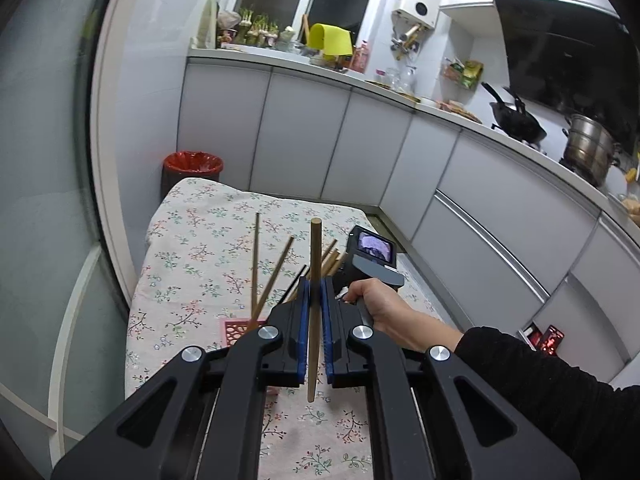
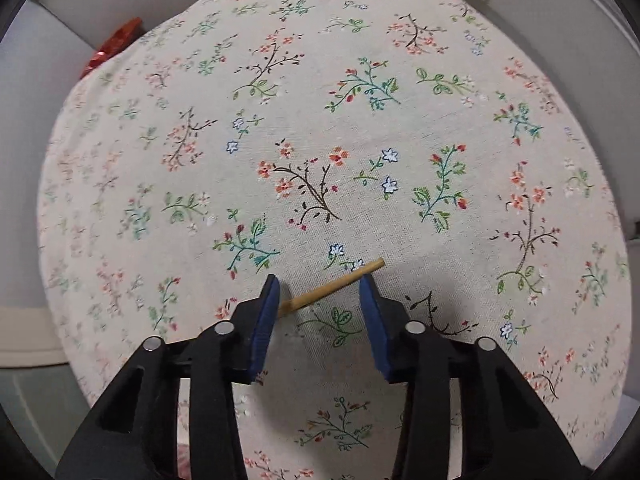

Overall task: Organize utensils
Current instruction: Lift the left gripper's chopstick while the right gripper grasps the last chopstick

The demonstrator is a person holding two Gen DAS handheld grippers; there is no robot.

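The left tool [image 1: 315,300] is clamping a round tan wooden chopstick [image 1: 314,280] upright; the right tool [image 2: 320,292] is gaping around another chopstick [image 2: 332,286] lying mid-counter [image 2: 320,120].

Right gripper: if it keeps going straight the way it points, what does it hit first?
Probably the chopstick lying on the tablecloth, crossing the gap between the open jaws of the right gripper. Past it there is only cloth. Height above the stick is hard to judge.
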